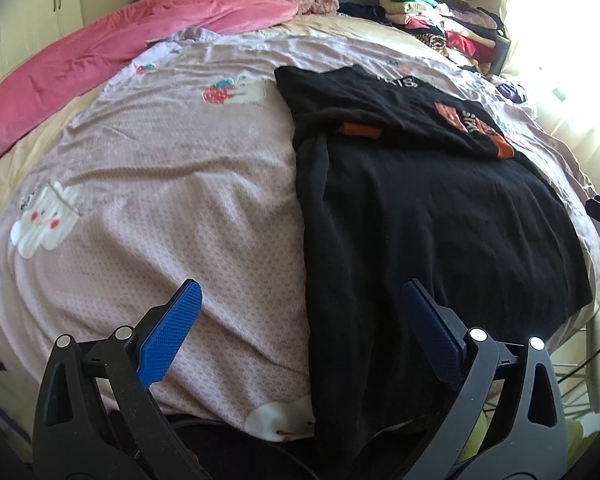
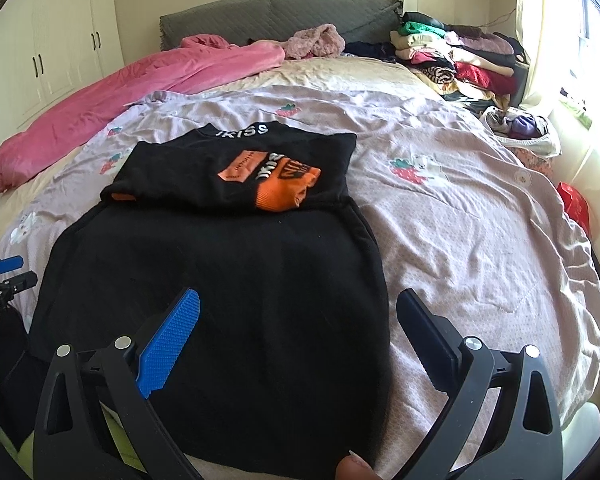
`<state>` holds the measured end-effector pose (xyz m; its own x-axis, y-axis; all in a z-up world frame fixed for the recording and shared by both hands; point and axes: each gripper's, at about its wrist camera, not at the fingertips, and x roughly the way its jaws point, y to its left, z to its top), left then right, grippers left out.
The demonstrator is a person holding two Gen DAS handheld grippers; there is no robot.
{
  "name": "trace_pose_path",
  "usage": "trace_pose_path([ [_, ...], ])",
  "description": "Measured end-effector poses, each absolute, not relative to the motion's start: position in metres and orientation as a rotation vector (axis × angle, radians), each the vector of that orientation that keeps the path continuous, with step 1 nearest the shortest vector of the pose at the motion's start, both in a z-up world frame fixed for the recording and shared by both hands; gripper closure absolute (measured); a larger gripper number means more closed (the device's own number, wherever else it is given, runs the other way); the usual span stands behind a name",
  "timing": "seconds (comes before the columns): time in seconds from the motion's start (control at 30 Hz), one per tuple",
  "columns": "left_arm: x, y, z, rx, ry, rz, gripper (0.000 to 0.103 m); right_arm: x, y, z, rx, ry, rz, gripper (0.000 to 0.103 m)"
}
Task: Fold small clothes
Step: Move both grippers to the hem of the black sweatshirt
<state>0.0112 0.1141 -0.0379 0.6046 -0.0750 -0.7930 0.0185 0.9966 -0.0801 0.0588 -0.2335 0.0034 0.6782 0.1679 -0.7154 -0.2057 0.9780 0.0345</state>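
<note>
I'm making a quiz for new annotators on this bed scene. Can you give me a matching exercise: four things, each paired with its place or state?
Things:
1. black garment
2. pink blanket
3. pile of folded clothes
4. left gripper

Places or states:
A. stacked at the far right corner of the bed
B. jaws open, holding nothing
C. bunched along the bed's left side
D. spread flat, sleeves folded in on top

Pairs: 1-D, 2-C, 3-A, 4-B
</note>
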Motion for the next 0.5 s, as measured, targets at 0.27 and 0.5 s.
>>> trace_pose_path([
  [0.27, 0.011, 0.104, -0.050, -0.097, 0.964, -0.123, 0.034, 0.054, -0.245, -0.003, -0.056, 0.820, 0.189, 0.005],
  [0.5, 0.014, 0.102, -0.057, -0.104, 0.989, -0.147, 0.056, 0.047, -0.256, -0.010, -0.078, 0.853, 0.178, 0.005],
])
